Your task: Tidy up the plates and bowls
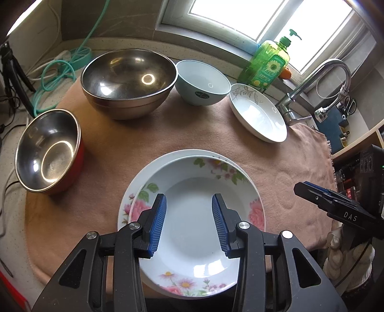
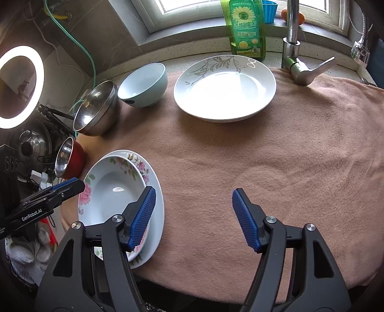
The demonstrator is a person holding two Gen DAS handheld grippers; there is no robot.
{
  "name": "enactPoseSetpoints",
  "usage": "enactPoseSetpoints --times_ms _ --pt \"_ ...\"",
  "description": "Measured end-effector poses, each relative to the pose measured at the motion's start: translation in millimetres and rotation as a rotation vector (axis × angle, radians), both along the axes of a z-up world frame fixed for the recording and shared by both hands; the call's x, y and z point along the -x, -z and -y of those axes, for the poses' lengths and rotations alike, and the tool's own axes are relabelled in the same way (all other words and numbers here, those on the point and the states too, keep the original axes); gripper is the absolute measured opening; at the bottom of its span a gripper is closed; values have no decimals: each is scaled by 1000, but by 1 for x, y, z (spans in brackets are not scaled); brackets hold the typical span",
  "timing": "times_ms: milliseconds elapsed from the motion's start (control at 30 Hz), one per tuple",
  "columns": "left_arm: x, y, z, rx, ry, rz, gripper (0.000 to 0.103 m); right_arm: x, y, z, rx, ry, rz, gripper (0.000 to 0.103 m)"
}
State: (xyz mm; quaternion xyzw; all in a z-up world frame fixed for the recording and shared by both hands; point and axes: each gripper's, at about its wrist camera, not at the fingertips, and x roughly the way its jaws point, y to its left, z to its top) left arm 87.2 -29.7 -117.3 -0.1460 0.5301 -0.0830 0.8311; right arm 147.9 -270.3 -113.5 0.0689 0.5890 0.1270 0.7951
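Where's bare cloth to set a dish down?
Biggest free patch: the cloth between the flower plates, the white plate and the tap. A smaller patch lies mid-cloth before the big steel bowl. The back row of bowls is crowded.

Speckled counter (image 2: pixel 182 51) under a pink cloth (image 2: pixel 276 168). Bright window (image 1: pixel 240 21) behind, grey sill. Chrome tap (image 2: pixel 291 36) right. Ring light (image 2: pixel 21 87) glowing left.
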Motion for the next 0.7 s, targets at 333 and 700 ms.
enactPoseSetpoints --times_ms 333,700 --pt "-28 -5 42 24 12 34 57 -34 -11 53 -11 57 57 88" --pt "-69 -4 79 45 9 45 58 -87 -2 91 -44 113 80 94"
